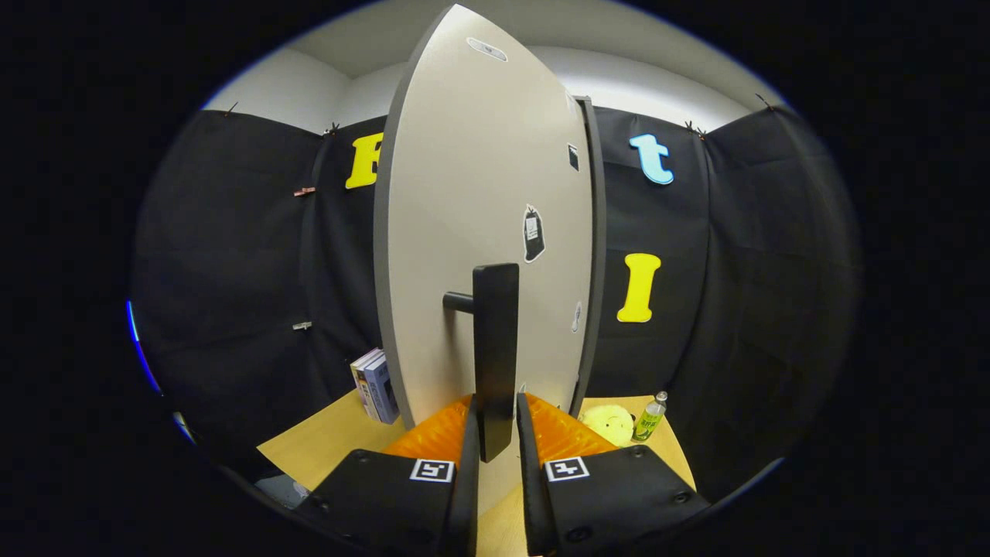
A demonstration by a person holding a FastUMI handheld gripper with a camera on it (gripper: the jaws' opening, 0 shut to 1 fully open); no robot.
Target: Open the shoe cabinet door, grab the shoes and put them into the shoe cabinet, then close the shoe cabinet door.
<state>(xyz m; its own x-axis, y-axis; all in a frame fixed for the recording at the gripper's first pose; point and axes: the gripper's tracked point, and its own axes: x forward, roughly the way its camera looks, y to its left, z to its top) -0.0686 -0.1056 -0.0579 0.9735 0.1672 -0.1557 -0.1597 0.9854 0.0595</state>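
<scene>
The tongs sat narrow around the black bar handle of the shoe cabinet door, one finger on each side; whether both pressed it could not be told. The pale grey door rose straight ahead, its dark edge to the right. Open tabletop lay left, with books; a yellow plush and green bottle right.
</scene>
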